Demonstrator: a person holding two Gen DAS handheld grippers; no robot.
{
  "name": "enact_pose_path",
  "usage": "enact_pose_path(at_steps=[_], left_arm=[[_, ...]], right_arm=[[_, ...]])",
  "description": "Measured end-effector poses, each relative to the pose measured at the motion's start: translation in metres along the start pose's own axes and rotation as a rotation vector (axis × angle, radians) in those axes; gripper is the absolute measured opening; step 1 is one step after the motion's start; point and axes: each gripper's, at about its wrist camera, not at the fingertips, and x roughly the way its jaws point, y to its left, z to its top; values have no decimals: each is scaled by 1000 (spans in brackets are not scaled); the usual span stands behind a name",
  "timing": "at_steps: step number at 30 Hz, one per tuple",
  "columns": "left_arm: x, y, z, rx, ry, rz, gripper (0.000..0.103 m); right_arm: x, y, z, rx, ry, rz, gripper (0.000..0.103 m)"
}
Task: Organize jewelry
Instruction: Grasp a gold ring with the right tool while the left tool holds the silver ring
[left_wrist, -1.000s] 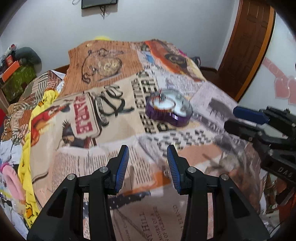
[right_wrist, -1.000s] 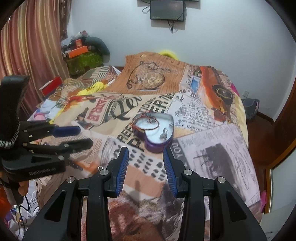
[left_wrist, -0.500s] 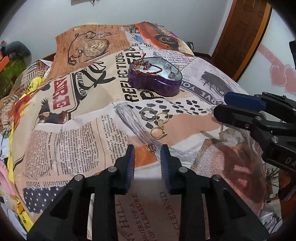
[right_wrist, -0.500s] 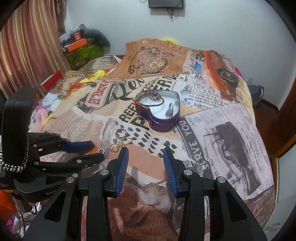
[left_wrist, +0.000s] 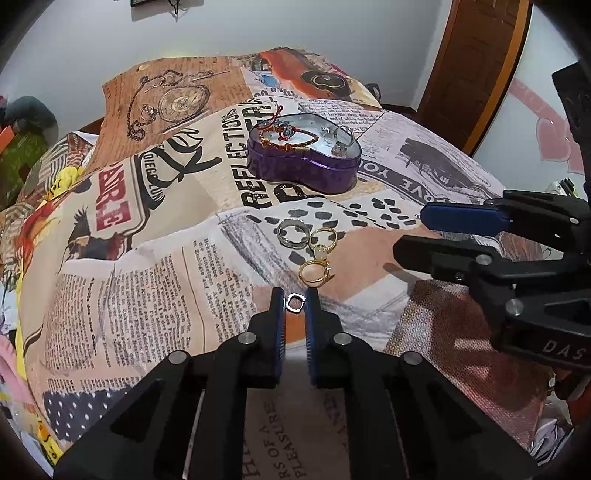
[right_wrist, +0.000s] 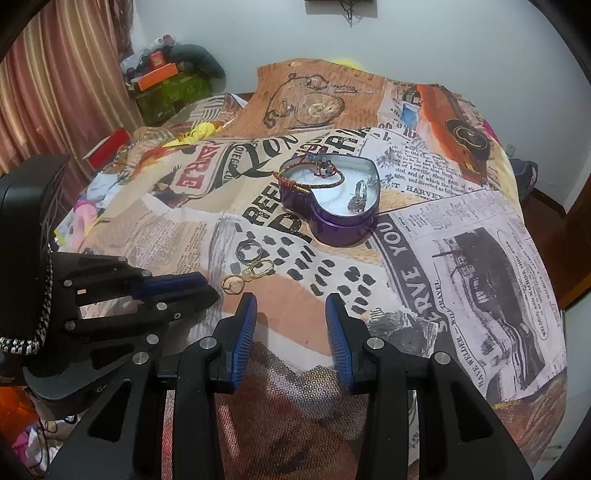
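Here the left gripper (left_wrist: 294, 303) points down at a bed covered by a newspaper-print bedspread (left_wrist: 147, 266), and its jaws, which have just been closing, stand narrowly apart with a small silver ring (left_wrist: 295, 304) lying on the cloth right between their tips; whether the pads already press on it cannot be told. Just beyond that ring lie three more in a loose cluster: a gold ring (left_wrist: 316, 272) nearest, a gold ring with a pale stone (left_wrist: 324, 242) behind it, and a wider silver band (left_wrist: 292, 233) beside that one. Farther back on the bedspread sits an open purple heart-shaped tin (left_wrist: 306, 170), holding a red-and-gold cord bracelet (left_wrist: 286, 138) draped over its rim on one side and some small silver pieces (right_wrist: 360, 194) on the other. The right gripper (right_wrist: 291, 299) hovers low over bare cloth to the right of the ring cluster, its jaws apart with nothing between them.
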Motion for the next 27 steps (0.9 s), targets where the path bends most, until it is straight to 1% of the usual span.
enact_pose_path(at_steps=[6, 13, 16, 19, 22, 27], left_arm=[[-6, 6, -1, -11, -24, 1, 9], [-22, 34, -3, -75, -65, 10, 9], [-26, 45, -5, -94, -76, 18, 9], [-27, 53, -7, -116, -83, 21, 9], [-26, 57, -9, -132, -84, 17, 9], [-25, 60, -11, -140, -85, 11, 9]], right_arm=[[6, 4, 4, 4, 15, 22, 35], [17, 22, 13, -48, 38, 40, 35], [23, 29, 18, -69, 56, 74, 35], [32, 37, 21, -87, 96, 113, 35], [43, 43, 21, -107, 135, 101, 35], [50, 46, 26, -118, 145, 69, 35]])
